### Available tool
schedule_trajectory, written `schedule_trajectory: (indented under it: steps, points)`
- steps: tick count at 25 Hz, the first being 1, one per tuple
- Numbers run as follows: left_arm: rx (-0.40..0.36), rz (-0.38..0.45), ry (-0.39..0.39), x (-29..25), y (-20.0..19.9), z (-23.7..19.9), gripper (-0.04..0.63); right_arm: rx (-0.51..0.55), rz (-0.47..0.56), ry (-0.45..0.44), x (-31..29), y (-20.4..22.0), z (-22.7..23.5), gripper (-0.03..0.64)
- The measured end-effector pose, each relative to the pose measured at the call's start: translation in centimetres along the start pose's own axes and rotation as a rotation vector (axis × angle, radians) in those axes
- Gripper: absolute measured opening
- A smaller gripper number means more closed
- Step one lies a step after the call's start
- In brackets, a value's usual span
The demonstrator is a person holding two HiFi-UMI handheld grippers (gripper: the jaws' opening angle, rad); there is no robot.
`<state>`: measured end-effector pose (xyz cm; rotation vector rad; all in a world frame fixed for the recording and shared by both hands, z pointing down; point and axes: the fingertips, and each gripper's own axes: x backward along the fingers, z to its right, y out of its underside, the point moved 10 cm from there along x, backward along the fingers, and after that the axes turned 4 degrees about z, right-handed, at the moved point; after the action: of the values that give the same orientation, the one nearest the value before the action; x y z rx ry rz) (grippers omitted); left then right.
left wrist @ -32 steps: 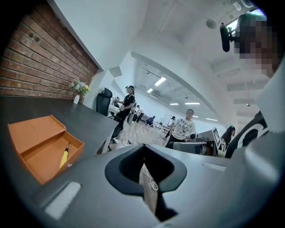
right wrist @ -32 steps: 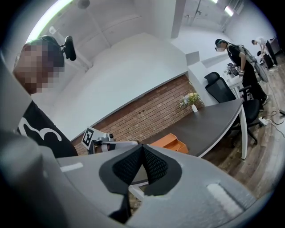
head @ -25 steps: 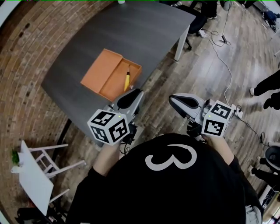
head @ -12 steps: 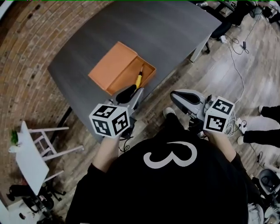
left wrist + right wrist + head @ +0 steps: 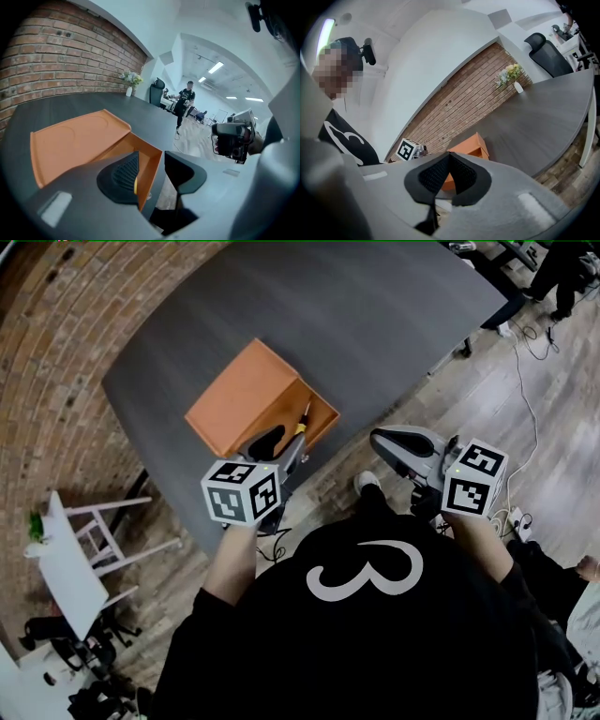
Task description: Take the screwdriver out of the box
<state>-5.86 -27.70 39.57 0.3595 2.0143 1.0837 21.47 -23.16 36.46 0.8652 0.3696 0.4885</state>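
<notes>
An orange box (image 5: 246, 395) lies open on the dark table (image 5: 375, 324), its lid laid flat to the left. In its tray rests the yellow-handled screwdriver (image 5: 299, 427). My left gripper (image 5: 279, 439) hovers at the tray's near corner, and its jaws are opening with nothing between them. In the left gripper view, the left gripper (image 5: 152, 161) frames the orange box (image 5: 79, 140), and a sliver of the yellow screwdriver (image 5: 136, 185) shows behind one pad. My right gripper (image 5: 378, 439) hangs off the table's edge, over the floor. The right gripper (image 5: 449, 157) is shut and empty, with the orange box (image 5: 471, 145) beyond it.
A vase of flowers (image 5: 130, 82) stands at the table's far end. A white stool (image 5: 70, 587) stands by the brick wall at the left. Cables (image 5: 525, 399) trail over the wooden floor at the right. A person (image 5: 185, 101) stands far off in the room.
Both grippers have come forward toward the table. The left one has dropped and now reaches the box's near corner. The right one stays beside the table edge.
</notes>
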Motion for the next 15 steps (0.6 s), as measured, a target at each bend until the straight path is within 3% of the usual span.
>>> schedule_trajectory:
  steps: [4,9,15]
  points:
    - [0.022,-0.072,-0.029,-2.4,0.4,-1.3,0.222,-0.020,-0.019,-0.003,-0.7,-1.0,2.4,0.002]
    - [-0.004,-0.155,-0.097,-4.9,1.5,-2.5,0.262,-0.040,-0.030,-0.011,-1.3,-1.4,4.6,0.002]
    - [-0.021,-0.238,-0.117,-6.8,2.0,-3.0,0.284,-0.058,-0.039,-0.012,-1.4,-1.5,6.2,0.002]
